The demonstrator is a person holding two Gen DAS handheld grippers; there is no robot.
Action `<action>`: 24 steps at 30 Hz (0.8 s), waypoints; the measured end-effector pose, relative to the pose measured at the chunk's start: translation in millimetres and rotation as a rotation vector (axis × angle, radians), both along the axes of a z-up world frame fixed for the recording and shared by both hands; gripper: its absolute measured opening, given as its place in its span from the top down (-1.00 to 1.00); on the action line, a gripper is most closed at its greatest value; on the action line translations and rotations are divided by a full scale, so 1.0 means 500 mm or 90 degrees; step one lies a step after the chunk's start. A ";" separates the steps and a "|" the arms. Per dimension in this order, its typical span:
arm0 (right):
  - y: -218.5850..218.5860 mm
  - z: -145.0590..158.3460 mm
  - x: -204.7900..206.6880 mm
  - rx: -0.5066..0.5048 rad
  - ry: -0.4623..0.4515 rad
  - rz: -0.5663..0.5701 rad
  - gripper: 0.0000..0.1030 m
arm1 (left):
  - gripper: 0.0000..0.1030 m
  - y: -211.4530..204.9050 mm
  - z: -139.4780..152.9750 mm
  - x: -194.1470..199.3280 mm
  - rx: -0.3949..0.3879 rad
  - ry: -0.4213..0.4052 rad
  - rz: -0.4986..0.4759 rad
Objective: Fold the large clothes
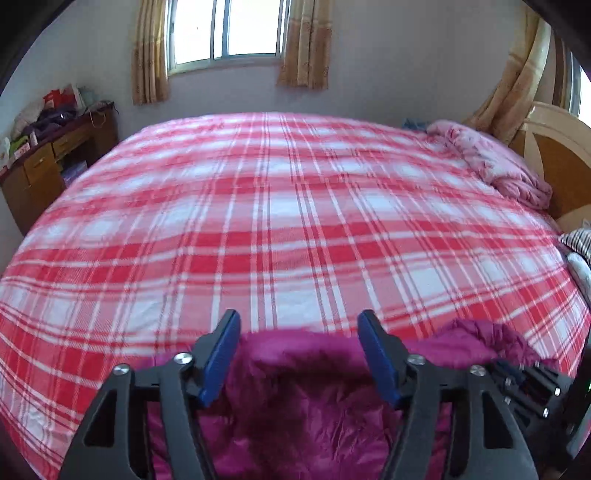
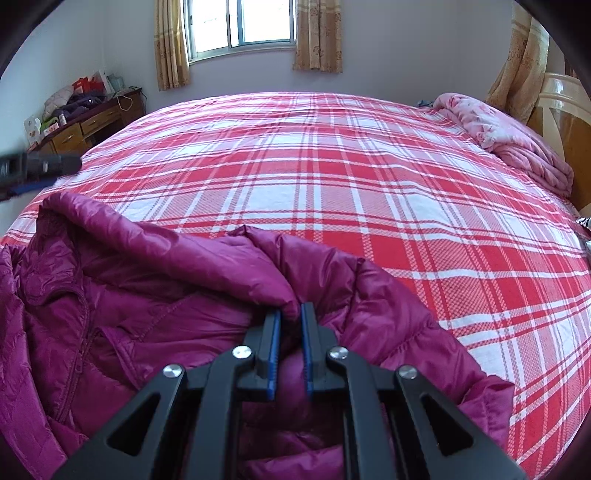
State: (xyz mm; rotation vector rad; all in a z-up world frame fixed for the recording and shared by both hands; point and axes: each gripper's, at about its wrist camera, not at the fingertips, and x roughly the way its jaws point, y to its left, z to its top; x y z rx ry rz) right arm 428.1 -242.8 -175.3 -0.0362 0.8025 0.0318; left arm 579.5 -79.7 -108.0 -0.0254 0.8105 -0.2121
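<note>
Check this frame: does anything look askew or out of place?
Only the magenta jacket: it lies crumpled and unfolded at the near edge of the plaid bed, one fold pinched in the right gripper.

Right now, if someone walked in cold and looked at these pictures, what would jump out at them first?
The red and white plaid bedspread fills almost the whole view, running back to the window. At its near edge lies a crumpled magenta puffer jacket, with the right gripper shut on a fold of it while the left gripper stands open above it. A bundled pink quilt sits at the far right, by the headboard.
</note>
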 end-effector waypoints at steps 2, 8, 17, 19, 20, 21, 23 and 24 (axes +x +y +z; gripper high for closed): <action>-0.001 0.000 0.000 0.004 0.000 0.000 0.77 | -0.21 -0.001 -0.019 -0.014 0.006 0.010 -0.001; 0.001 -0.001 0.000 0.000 -0.003 0.000 0.77 | -0.22 0.015 -0.068 -0.027 -0.003 0.044 0.007; -0.022 0.079 -0.070 0.070 -0.061 -0.033 0.10 | -0.22 0.014 -0.091 -0.040 0.013 0.040 0.004; -0.019 0.111 -0.084 0.078 -0.092 -0.047 -0.01 | -0.22 0.013 -0.093 -0.040 0.015 0.037 0.004; -0.013 0.127 -0.084 0.088 -0.106 -0.053 -0.06 | -0.22 0.013 -0.093 -0.040 0.015 0.036 0.004; -0.004 0.134 -0.076 0.091 -0.107 -0.050 -0.10 | -0.22 0.012 -0.094 -0.041 0.017 0.036 0.004; 0.030 0.132 -0.037 0.075 -0.090 -0.022 -0.10 | -0.22 0.010 -0.094 -0.043 0.022 0.033 0.003; 0.042 0.125 -0.021 0.073 -0.082 -0.011 -0.10 | -0.22 0.009 -0.095 -0.044 0.025 0.032 0.002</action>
